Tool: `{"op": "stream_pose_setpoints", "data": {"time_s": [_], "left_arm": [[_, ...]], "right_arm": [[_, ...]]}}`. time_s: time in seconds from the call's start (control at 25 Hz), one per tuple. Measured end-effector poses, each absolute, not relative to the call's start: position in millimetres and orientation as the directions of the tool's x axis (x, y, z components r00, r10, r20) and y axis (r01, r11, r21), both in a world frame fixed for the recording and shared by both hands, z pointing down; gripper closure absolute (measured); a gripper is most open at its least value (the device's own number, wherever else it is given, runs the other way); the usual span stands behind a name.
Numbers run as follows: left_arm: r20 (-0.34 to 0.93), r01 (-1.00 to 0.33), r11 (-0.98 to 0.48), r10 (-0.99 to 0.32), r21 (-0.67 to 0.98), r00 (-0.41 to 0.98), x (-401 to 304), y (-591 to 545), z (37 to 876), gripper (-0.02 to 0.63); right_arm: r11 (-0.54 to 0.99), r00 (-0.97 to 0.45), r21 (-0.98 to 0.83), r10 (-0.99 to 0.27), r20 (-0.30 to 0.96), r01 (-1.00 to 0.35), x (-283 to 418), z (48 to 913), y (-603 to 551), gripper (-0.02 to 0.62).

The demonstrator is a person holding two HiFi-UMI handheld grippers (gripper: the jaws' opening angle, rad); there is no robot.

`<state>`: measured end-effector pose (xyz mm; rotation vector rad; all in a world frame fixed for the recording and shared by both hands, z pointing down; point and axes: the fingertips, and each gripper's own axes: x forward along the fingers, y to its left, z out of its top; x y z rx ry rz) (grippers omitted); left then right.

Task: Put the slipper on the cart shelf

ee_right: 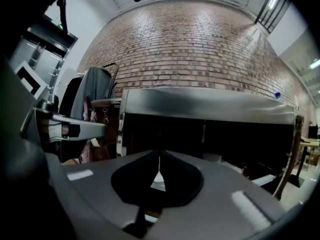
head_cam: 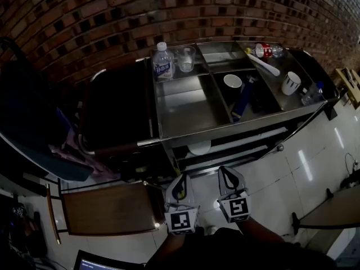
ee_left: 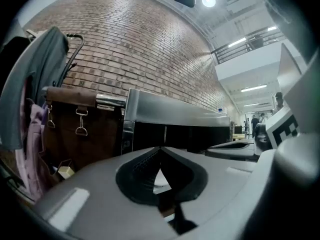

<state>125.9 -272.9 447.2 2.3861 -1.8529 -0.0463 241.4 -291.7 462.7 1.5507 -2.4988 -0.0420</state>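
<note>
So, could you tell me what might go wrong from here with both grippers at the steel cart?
The left gripper and right gripper are both shut and empty, so a grasp tried without opening would only push things. Reaching over the stainless steel cart could topple the clear plastic water bottle standing in its top tray.

Dim head view, brighter gripper views, heavy fisheye throughout.
Head view underexposed, corners near black. Pale glare streaks on the floor (head_cam: 304, 165), soft sheen on the cart (head_cam: 185, 103) top. Ceiling lamp (ee_left: 208, 1) flares in the left gripper view. Brick wall (ee_right: 200, 44) bows outward; near foreground soft, edges vignetted.
</note>
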Motion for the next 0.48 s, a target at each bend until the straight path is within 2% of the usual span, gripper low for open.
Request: {"op": "stream_pose_setpoints", "data": {"time_s": [0.04,0.48], "left_arm": [[0.045,-0.964,-0.24,-0.968,0.111,0.246,130,-268,444,0.59],[0.028,-0.975,-0.201,-0.979,0.097,0.204,166,-202,413,0.59]], "right_arm": [[0.448,-0.429,0.128,-0.89,0.154,-0.885,247,461,-286,0.594],[0.471,-0.466,0.081,-0.882,0.072,-0.879,273,424,-226,0.594]]}}
